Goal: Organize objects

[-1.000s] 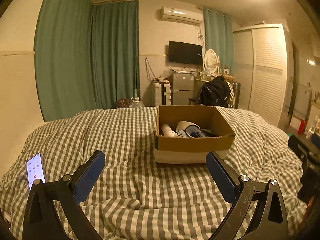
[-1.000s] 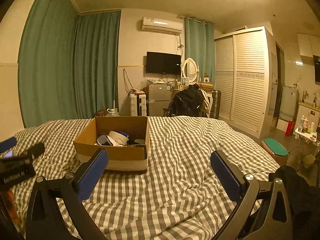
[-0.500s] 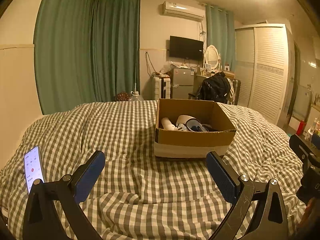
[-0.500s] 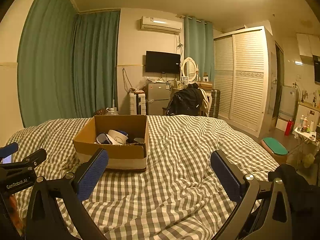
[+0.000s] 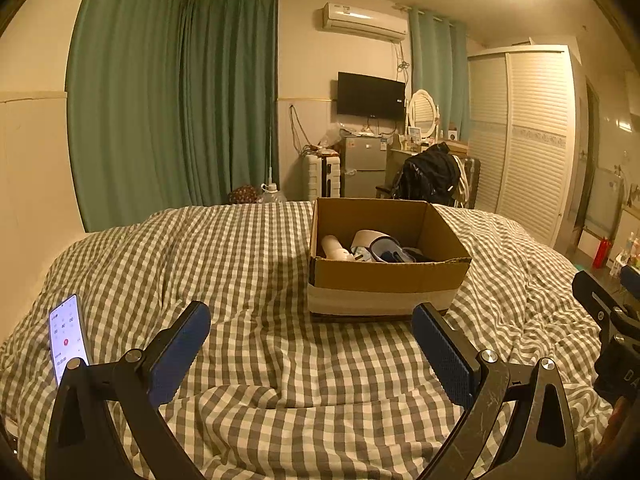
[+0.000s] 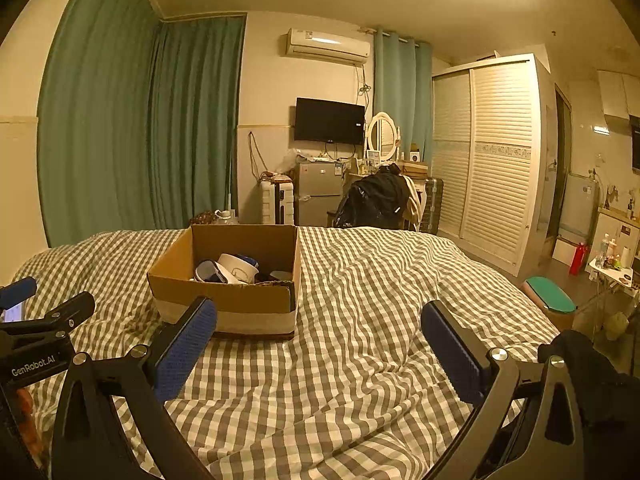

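From the left wrist, the left gripper [image 5: 310, 334] is held wide open and empty; the open brown cardboard box [image 5: 386, 276] of jumbled items is seen mid-bed on the grey-checked duvet [image 5: 224, 264].

From the right wrist, the right gripper [image 6: 318, 330] is likewise spread and empty. The box [image 6: 234, 300] is judged light but flexible, best gripped by a wall rim.

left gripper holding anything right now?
No. The left gripper is wide open above the checked bedcover, nothing between its blue pads, with the cardboard box ahead of it and untouched.
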Tool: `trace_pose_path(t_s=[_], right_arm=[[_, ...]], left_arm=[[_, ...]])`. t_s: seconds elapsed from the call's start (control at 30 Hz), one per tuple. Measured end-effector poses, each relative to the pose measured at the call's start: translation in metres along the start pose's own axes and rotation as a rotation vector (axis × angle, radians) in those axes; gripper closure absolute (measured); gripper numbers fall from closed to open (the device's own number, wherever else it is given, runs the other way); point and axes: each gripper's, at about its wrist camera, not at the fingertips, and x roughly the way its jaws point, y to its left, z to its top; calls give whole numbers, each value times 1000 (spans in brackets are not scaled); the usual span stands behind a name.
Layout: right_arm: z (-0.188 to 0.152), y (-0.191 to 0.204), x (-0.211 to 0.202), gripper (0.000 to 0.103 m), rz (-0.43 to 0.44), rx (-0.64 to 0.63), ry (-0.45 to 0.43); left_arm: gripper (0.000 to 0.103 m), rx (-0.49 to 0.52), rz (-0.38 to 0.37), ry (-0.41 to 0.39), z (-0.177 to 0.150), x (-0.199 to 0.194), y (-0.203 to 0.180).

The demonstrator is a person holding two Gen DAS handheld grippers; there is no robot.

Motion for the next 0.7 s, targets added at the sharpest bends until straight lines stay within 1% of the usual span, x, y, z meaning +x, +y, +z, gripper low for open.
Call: trace_pose_path(t_s=[0.7], right_arm=[[-1, 3, 0, 1, -2, -8, -7]], left_arm=[[0, -1, 11, -5, 0, -2, 1]])
